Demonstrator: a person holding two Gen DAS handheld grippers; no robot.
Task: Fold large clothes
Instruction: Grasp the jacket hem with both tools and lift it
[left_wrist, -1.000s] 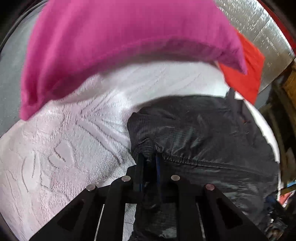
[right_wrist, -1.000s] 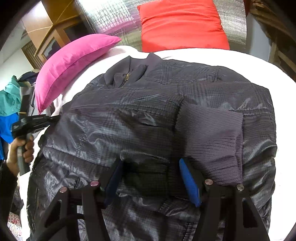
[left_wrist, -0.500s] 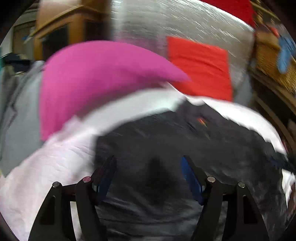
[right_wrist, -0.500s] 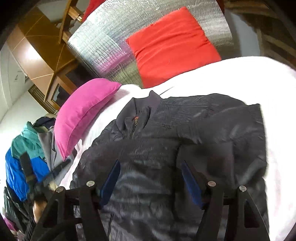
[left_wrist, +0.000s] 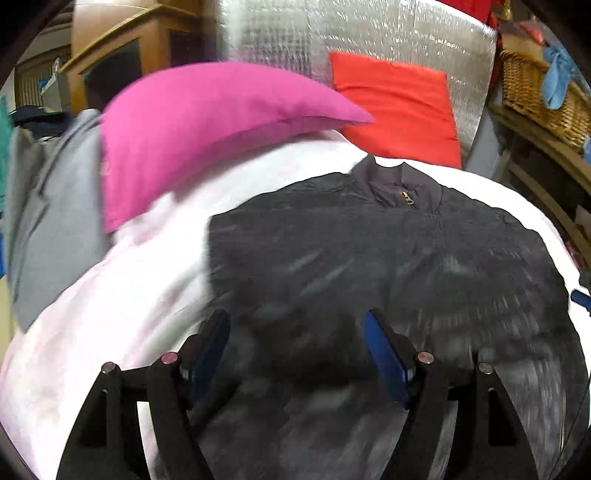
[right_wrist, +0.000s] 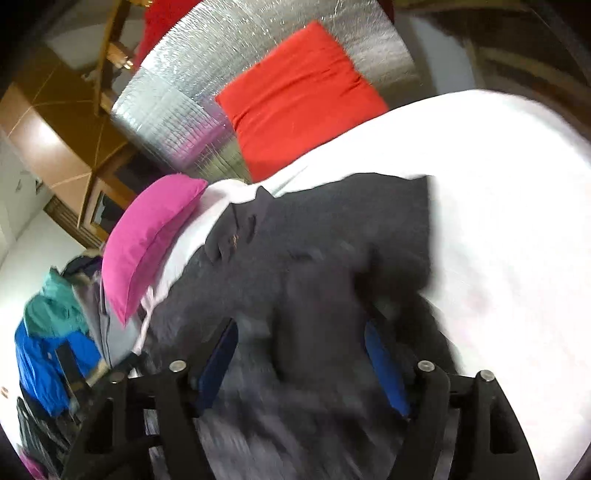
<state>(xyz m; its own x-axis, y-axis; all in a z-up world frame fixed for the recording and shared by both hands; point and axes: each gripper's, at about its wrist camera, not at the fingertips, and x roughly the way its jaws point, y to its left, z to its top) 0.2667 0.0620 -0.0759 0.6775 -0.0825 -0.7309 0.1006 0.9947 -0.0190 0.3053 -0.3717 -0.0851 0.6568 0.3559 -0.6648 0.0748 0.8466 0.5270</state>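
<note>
A dark grey zip-up jacket (left_wrist: 388, 251) lies flat on the white bed (left_wrist: 122, 295), collar toward the pillows, sleeves folded in over its body. It also shows in the right wrist view (right_wrist: 325, 266). My left gripper (left_wrist: 295, 339) is open and empty, held above the jacket's lower left part. My right gripper (right_wrist: 301, 350) is open and empty, held above the jacket's lower middle. Both views are blurred by motion.
A pink pillow (left_wrist: 207, 125) and a red pillow (left_wrist: 399, 107) lie at the head of the bed (right_wrist: 517, 221), against a silver quilted panel (left_wrist: 332, 33). Grey clothing (left_wrist: 48, 206) hangs off the bed's left. Blue and teal garments (right_wrist: 51, 332) sit far left. A wicker basket (left_wrist: 535, 88) stands at right.
My left gripper let go of the jacket's edge, opened, and lifted back to look over the whole jacket. My right gripper stayed open and rose away from the folded sleeve cuff, tilting left.
</note>
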